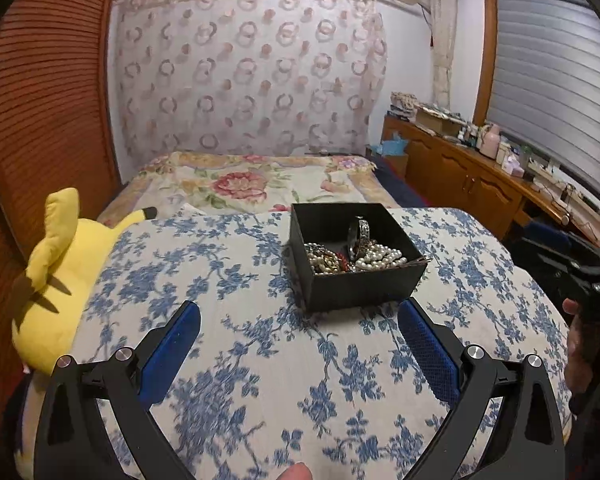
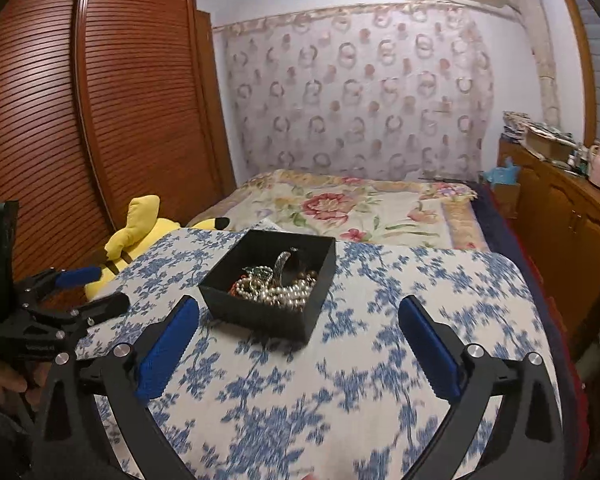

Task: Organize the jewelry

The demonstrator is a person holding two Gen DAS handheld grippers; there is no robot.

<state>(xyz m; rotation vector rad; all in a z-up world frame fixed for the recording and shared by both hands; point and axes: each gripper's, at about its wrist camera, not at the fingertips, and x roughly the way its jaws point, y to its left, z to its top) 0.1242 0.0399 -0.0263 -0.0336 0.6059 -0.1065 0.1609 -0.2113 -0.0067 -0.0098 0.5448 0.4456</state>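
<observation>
At the centre of the left wrist view, slightly right, a black box (image 1: 356, 256) is seen resting on the blue-flowered cloth (image 1: 260, 360), and it is shown just left of centre in the right wrist view. Inside it a heap of jewelry is held: a pearl strand (image 1: 380, 258) on the right side, gold and red beads (image 1: 326, 260) on the left, and a silver bangle (image 1: 360, 236) stood on edge against the pile.

Tangling is judged the main risk: if one strand is pinched and lifted, the pieces wound about it could be dragged up as well and spilled over the rim. The box looks light and sits on soft bedding, so it could be tipped or pushed if a finger catches its wall. Small beads are also likely to slip from flat pads.

The left gripper (image 1: 300, 312) is held spread wide in the lower part of its frame, nothing is grasped, and its right pad (image 1: 428, 352) lies near the box's front corner, though whether contact is made cannot be told. The right gripper (image 2: 300, 308) is likewise spread wide and empty, the box's near wall lying between its fingertips in the picture; contact cannot be judged. A yellow plush toy (image 1: 60, 272) is seen at the left edge
</observation>
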